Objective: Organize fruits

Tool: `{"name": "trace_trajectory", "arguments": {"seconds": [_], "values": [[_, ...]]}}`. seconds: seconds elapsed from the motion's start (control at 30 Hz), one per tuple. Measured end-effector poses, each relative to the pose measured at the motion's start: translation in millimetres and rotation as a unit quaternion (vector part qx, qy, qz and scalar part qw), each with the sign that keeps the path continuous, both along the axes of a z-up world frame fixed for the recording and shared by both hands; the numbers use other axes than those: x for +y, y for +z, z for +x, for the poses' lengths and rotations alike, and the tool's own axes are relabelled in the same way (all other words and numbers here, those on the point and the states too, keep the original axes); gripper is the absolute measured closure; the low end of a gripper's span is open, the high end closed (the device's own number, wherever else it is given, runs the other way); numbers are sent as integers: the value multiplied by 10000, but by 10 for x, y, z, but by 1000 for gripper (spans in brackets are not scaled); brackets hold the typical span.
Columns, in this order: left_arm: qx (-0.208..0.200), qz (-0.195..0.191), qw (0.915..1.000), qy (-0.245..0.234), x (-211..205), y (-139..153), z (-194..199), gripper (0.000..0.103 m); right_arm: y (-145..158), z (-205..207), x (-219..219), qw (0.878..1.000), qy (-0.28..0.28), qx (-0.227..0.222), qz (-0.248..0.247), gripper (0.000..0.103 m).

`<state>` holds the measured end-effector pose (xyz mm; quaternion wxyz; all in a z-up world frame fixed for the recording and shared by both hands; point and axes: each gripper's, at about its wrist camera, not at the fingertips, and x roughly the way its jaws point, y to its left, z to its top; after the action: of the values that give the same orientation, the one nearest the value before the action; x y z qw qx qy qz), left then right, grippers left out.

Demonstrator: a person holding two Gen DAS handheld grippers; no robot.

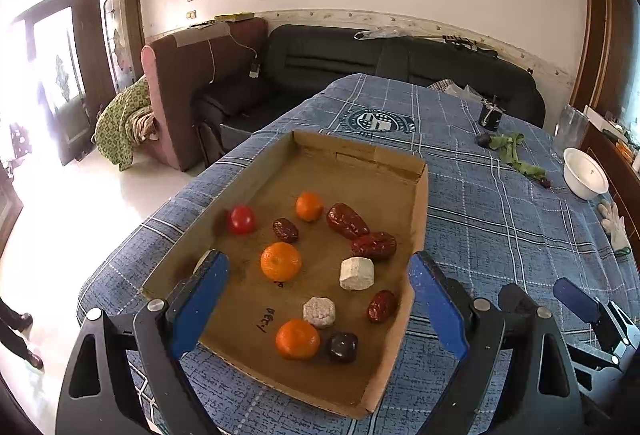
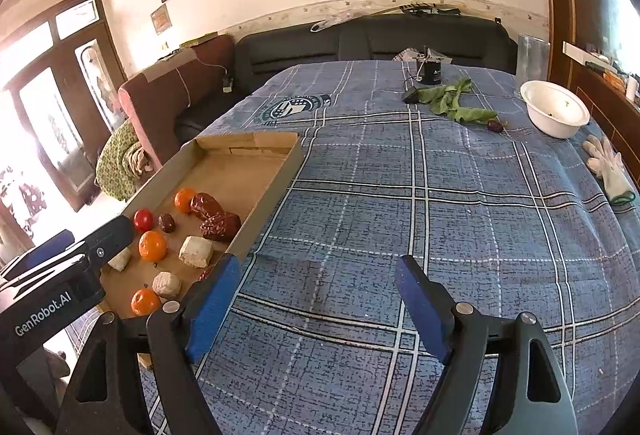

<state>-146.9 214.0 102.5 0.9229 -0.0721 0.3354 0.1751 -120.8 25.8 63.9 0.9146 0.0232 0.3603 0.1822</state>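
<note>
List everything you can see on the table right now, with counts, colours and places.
cardboard tray: 1, brown, table's left part
oranges: 3, orange, in tray
tomato: 1, red, in tray
dates: 4, dark red, in tray
pale blocks: 3, whitish, in tray
dark lump: 1, near tray's front
bowl: 1, white, far right
greens: green, beside bowl
glove: white, right edge
left gripper: open, over tray
right gripper: open, over cloth

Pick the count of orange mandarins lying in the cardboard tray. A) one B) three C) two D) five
B: the cardboard tray holds three mandarins, one far, one in the middle and one near, among the red dates and pale blocks.
</note>
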Motion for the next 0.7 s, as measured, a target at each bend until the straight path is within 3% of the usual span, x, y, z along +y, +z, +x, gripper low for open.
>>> {"name": "trace_trajectory", "arguments": {"seconds": [0.3, 0.47, 0.7], "values": [[-400, 102, 9986, 326, 100, 70, -126, 12, -22, -51, 58, 9997, -53, -225, -100, 17], [-691, 148, 9967, 401, 92, 121, -194, 12, 92, -197, 143, 9953, -213, -811, -477, 13], [-724, 108, 9965, 404, 95, 111, -205, 12, 161, -338, 237, 9865, -136, -1349, -923, 8]]}}
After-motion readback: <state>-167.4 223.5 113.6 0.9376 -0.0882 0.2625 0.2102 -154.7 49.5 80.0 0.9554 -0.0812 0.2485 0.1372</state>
